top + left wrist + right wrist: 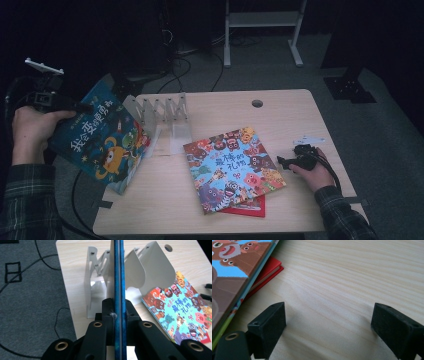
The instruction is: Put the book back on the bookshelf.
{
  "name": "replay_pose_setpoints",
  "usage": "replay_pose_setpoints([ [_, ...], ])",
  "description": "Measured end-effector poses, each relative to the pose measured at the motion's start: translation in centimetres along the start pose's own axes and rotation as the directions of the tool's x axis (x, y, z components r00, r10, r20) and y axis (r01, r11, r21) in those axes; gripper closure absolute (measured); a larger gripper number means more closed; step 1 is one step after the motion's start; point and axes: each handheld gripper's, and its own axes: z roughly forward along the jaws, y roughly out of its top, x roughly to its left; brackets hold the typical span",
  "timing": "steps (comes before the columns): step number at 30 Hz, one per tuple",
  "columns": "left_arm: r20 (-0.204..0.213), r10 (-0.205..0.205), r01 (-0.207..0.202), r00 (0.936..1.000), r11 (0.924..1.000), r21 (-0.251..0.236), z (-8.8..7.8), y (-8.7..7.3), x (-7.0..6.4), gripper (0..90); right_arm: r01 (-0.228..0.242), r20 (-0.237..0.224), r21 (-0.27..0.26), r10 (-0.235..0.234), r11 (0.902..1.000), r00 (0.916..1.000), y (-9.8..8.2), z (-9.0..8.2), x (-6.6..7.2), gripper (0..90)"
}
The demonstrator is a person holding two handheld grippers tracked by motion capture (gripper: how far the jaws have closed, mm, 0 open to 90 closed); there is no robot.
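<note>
My left gripper (82,106) is shut on a blue picture book (102,140), held tilted over the table's left edge. In the left gripper view the book (119,277) stands edge-on between the jaws of the left gripper (119,312), in line with a white slotted book rack (140,275). The rack (159,114) stands at the table's back left. A colourful picture book (232,167) lies flat on a red book (250,207) mid-table. My right gripper (281,162) rests on the table right of those books. In its own view the right gripper (329,322) is open over bare wood.
The light wooden table (285,120) has a round cable hole (257,103) at the back. Cables (185,65) run across the grey carpet behind and left of the table. A white frame leg (227,35) stands beyond the table.
</note>
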Motion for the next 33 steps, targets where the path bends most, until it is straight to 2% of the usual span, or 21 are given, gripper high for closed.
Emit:
replay_pose_setpoints([
  [9, -0.02, -0.013, 0.013, 0.9997, 0.9999, -0.007, 1.3, 1.9, 0.3, 82.3, 0.0, 0.0, 0.0, 0.0, 1.0, 1.0, 0.0, 0.0, 0.0, 11.4],
  [18, -0.019, -0.053, 0.052, 0.9984, 0.9985, -0.015, 2.6, 3.4, 1.1, 82.2, 0.001, 0.001, 0.0, -0.001, 1.0, 1.0, 0.0, 0.0, 0.0, 11.4],
  [26, -0.056, -0.059, 0.058, 0.9967, 0.9981, -0.02, 2.9, 4.9, 1.3, 82.2, 0.0, 0.0, 0.001, 0.0, 1.0, 1.0, 0.0, 0.0, 0.0, 11.4],
  [33, -0.06, -0.075, 0.074, 0.9954, 0.9971, -0.018, 3.6, 5.1, 2.0, 82.1, 0.001, 0.0, 0.0, -0.001, 1.0, 1.0, 0.0, 0.0, 0.0, 11.4],
])
